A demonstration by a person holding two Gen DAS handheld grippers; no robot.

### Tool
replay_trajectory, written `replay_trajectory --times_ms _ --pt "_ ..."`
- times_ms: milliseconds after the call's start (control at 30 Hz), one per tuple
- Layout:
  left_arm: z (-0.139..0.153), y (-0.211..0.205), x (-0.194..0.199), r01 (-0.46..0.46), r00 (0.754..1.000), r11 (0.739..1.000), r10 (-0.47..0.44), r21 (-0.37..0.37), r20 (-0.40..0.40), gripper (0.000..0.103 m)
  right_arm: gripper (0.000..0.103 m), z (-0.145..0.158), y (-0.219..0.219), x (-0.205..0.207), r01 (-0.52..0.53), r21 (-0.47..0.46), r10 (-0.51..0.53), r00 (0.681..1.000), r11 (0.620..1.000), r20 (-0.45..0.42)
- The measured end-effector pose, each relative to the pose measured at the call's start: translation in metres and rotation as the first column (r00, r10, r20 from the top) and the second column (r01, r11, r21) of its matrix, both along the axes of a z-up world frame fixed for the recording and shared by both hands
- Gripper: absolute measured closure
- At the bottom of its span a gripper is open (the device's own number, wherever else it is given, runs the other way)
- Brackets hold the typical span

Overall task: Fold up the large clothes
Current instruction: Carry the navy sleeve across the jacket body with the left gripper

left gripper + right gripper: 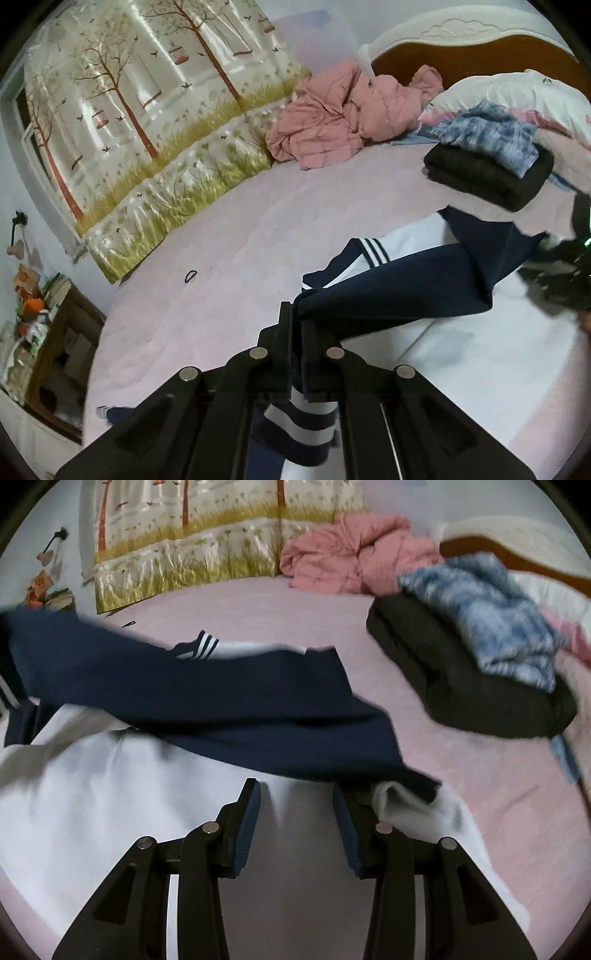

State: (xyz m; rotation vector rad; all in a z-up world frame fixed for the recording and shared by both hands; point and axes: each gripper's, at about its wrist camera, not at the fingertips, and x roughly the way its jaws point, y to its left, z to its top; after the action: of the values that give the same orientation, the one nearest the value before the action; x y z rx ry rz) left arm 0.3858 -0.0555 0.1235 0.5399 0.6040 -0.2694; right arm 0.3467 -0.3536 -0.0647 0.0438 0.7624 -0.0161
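Note:
A white sailor-style top [92, 812] with navy sleeves and a striped collar [207, 646] lies spread on the pink bed sheet [221, 229]. My left gripper [297, 314] is shut on one navy sleeve [388, 288] near its white-striped cuff [299, 432], which hangs back under the fingers. The sleeve is lifted and stretches across the white body toward the right. My right gripper [295, 794] stands open low over the white fabric by the top's right edge, its blue pads apart with cloth showing between them. In the left wrist view it is a dark blur [561, 269] at the right rim.
A crumpled pink jacket [332, 122] lies by the headboard [480, 48]. A folded black garment [487, 184] with a blue patterned piece [491, 133] on top sits to the right. A black hair tie [191, 276] lies on the sheet. Tree-print padding [147, 129] lines the wall.

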Motion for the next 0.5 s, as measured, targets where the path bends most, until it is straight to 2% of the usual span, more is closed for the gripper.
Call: replay_trajectory --times_ms 67,100,167,200,300,367,433,500 --pt "0.020 0.001 0.011 -0.028 0.990 0.999 0.021 -0.046 -0.141 0.099 0.063 0.003 -0.006 -0.003 0.000 0.026 -0.001 1.000 1.000 0.018" --pt "0.024 0.006 0.024 -0.060 0.968 0.994 0.035 -0.096 -0.249 0.099 0.063 0.002 -0.008 -0.004 0.002 0.028 -0.003 1.000 1.000 0.019" --pt "0.013 0.013 0.049 -0.129 0.916 0.979 0.058 -0.157 -0.396 0.099 0.063 0.000 -0.007 -0.003 0.002 0.022 -0.002 1.000 1.000 0.008" --pt "0.004 0.017 0.061 -0.167 0.900 0.973 0.085 -0.159 -0.427 0.099 0.063 0.000 -0.007 -0.004 0.001 0.015 -0.002 1.000 1.000 0.005" --pt "-0.051 0.030 0.107 -0.318 0.856 0.946 0.258 -0.064 -0.447 0.099 0.063 -0.001 -0.007 -0.006 0.000 0.000 0.000 1.000 1.000 0.008" --pt "-0.091 0.044 0.130 -0.386 0.823 0.919 0.306 -0.077 -0.479 0.097 0.063 -0.001 -0.006 -0.004 -0.001 0.001 0.001 1.000 1.000 0.005" --pt "-0.121 0.060 0.141 -0.446 0.806 0.885 0.332 -0.136 -0.489 0.087 0.063 -0.001 -0.003 0.000 -0.003 0.008 0.003 1.000 1.000 0.001" --pt "-0.141 0.076 0.142 -0.500 0.788 0.845 0.354 -0.188 -0.504 0.058 0.063 -0.002 -0.005 0.002 -0.005 0.019 0.005 1.000 1.000 -0.002"
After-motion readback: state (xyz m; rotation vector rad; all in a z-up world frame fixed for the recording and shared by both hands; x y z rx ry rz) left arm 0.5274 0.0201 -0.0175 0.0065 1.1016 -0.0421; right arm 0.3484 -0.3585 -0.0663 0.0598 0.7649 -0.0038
